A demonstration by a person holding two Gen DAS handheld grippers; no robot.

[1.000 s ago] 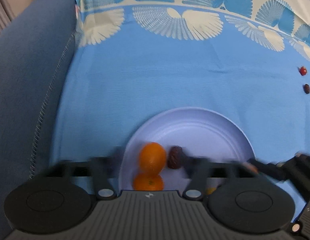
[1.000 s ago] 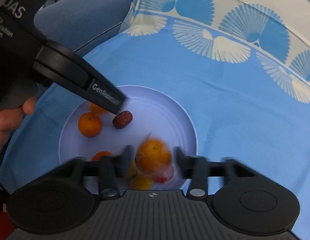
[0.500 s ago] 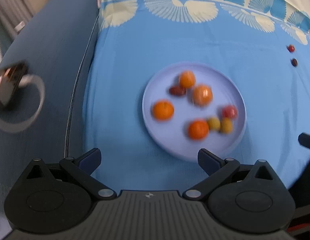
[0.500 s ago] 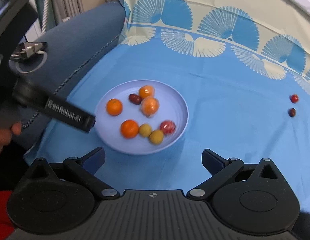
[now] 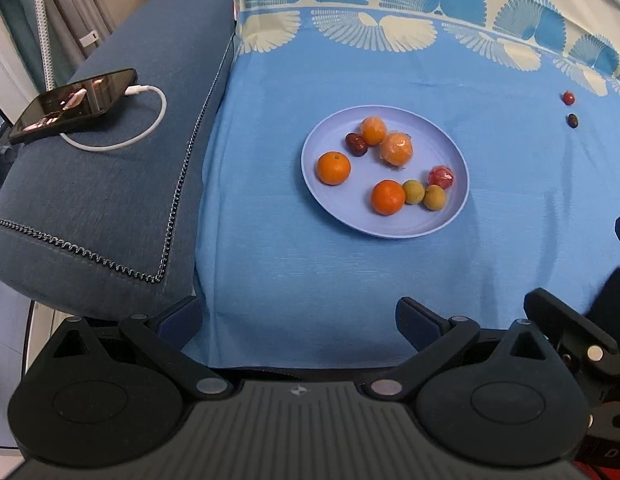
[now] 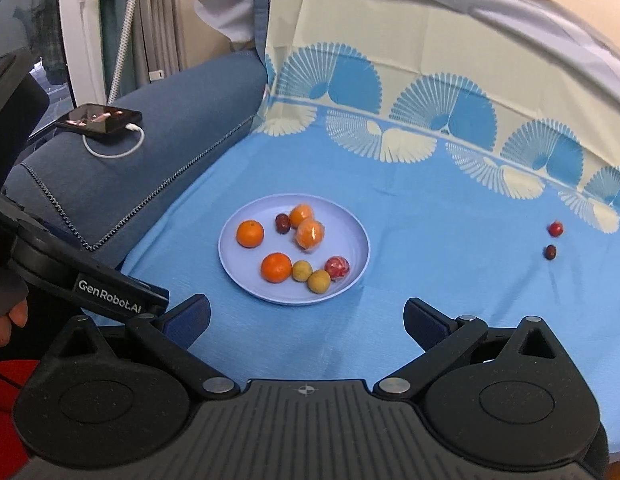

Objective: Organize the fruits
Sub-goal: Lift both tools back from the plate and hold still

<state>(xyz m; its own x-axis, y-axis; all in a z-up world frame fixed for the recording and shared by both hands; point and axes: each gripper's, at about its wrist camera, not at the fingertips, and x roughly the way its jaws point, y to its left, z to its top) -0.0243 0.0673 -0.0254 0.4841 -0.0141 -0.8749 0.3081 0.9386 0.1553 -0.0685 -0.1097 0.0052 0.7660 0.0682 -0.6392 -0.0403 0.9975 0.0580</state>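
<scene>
**Plate nearly full, two fruits left out**

Eight fruits sit on the plate (image 6: pixel 351 276). Two small red fruits (image 6: pixel 555 228) lie well apart at its three o'clock (still on the cloth). Left gripper (image 5: pixel 298 322) and right gripper (image 6: pixel 306 322) both gape wide, empty.

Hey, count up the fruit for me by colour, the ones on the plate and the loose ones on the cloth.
Orange fruits: 4, all on the plate
Yellow-green fruits: 2, on the plate
Bright red fruits: 2, one on the plate, one on the cloth
Dark red fruits: 2, one on the plate, one on the cloth
Total: 10
</scene>
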